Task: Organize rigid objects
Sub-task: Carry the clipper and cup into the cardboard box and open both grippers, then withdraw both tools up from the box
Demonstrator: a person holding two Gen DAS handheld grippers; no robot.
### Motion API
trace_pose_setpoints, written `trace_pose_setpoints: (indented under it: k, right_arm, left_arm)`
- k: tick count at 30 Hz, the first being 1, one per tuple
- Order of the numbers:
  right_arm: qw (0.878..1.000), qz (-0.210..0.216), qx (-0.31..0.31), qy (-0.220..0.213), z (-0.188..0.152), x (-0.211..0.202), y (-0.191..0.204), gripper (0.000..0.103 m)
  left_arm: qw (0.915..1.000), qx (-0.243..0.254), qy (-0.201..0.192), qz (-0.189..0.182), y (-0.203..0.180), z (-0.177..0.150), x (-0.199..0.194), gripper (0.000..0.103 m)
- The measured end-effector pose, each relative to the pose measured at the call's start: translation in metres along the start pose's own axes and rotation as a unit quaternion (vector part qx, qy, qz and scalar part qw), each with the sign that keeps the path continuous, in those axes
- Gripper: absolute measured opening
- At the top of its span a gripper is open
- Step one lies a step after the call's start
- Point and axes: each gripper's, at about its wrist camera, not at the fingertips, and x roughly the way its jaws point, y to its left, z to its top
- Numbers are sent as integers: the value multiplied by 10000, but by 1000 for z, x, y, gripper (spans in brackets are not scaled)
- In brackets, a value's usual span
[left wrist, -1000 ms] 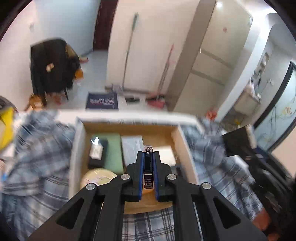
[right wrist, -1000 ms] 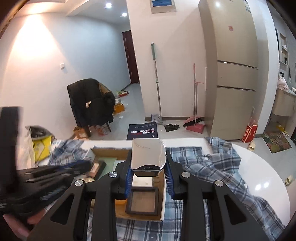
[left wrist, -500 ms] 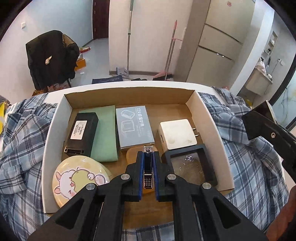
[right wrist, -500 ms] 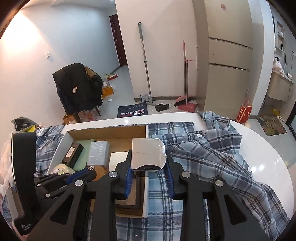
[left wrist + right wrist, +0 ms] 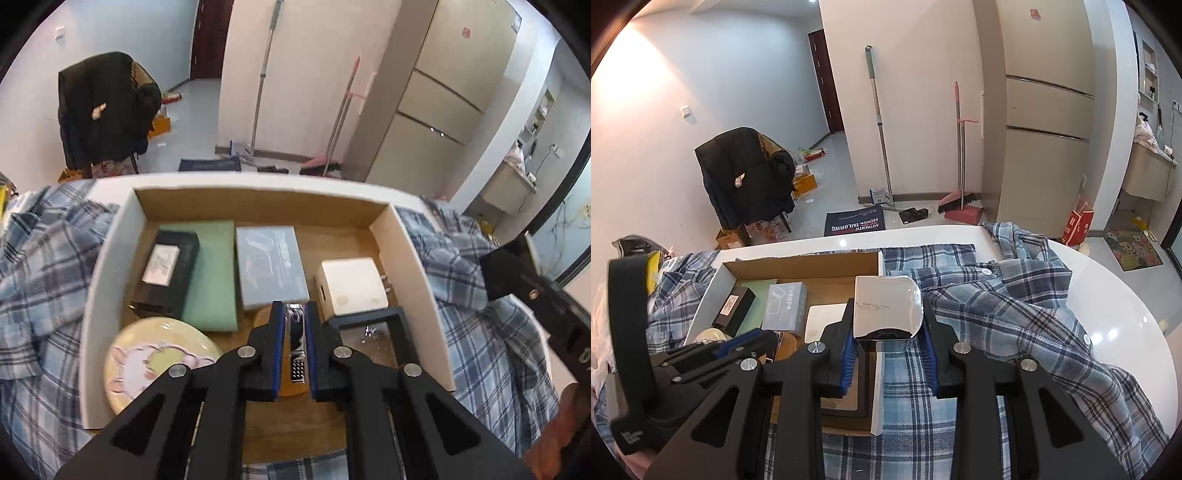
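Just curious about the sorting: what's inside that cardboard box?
Inside the cardboard box: a black box on a green pad, a grey booklet, a white charger, a cartoon plate, a black frame. The left tool hides the middle.

White walls, pale glossy tile floor (image 5: pixel 849 206). Dark door (image 5: pixel 827 85) at the end of a hallway. Chair draped with a black jacket (image 5: pixel 746 173) near the left wall. 1 mop (image 5: pixel 879 125) and 1 pink broom (image 5: pixel 958 147) lean on the wall beside a beige 3-door fridge (image 5: pixel 1045 122). Dark mat (image 5: pixel 855 223) on the floor. Ceiling spotlights on; warm glow upper left.
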Motion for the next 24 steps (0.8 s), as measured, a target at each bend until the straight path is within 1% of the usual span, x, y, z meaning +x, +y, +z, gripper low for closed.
trace_pose_setpoints:
  k: [1,3,4,5,6,7,8,9,10,12,14,16,18,19,20,21,23,24]
  right_arm:
    - [10000,15,10,-21,1,-1,-1,29]
    - [10000,41,32,-69,2,-3,-2,29]
    - [9999,53,44,-89,2,-3,-3,29]
    - [9999,70,50,-107,3,-4,-3,29]
    - [9999,85,42,-118,3,-5,-2,29]
    - [9999,93,26,-133,4,-6,-1,29]
    - [9998,98,2,-150,5,-7,1,29]
    - [9998,109,-25,-166,6,-8,3,29]
    - [9997,122,-43,-186,7,-9,5,29]
    - [9996,120,-69,-227,10,-9,9,29]
    - [9996,136,-133,-204,12,-6,16,29]
    - [9995,198,-227,-110,14,1,25,29]
    - [9990,294,-334,28,15,14,31,29]
    - [9988,331,-331,109,14,21,32,29]
    - [9989,322,-267,231,13,28,32,29]
    - [9988,309,-171,340,11,36,32,29]
    - [9983,362,-132,437,7,46,34,29]
    - [9980,372,-180,485,6,50,37,29]
  left_arm:
    - [9999,16,-135,28,1,3,-8,11]
    - [9990,30,-429,132,2,8,-26,20]
    - [9981,-6,-590,163,4,11,-37,38]
    - [9966,-64,-810,123,6,12,-48,60]
    - [9945,-110,-1041,83,8,12,-58,69]
    - [9905,-146,-1360,103,10,12,-69,78]
    - [9872,-138,-1576,190,10,12,-77,83]
    - [9834,-57,-1786,328,9,13,-84,86]
    - [9809,55,-1896,425,8,14,-88,86]
    - [9780,244,-1991,571,6,16,-92,86]
    - [9765,204,-2078,532,9,18,-97,86]
    - [9730,86,-2269,423,13,18,-103,87]
    - [9689,-11,-2440,404,17,18,-107,90]
    - [9674,-55,-2504,380,20,19,-109,93]
    - [9668,-80,-2527,364,23,18,-110,100]
    - [9662,-117,-2552,342,25,18,-109,103]
    - [9649,-216,-2594,341,29,18,-110,103]
    - [9662,-271,-2539,356,30,19,-109,103]
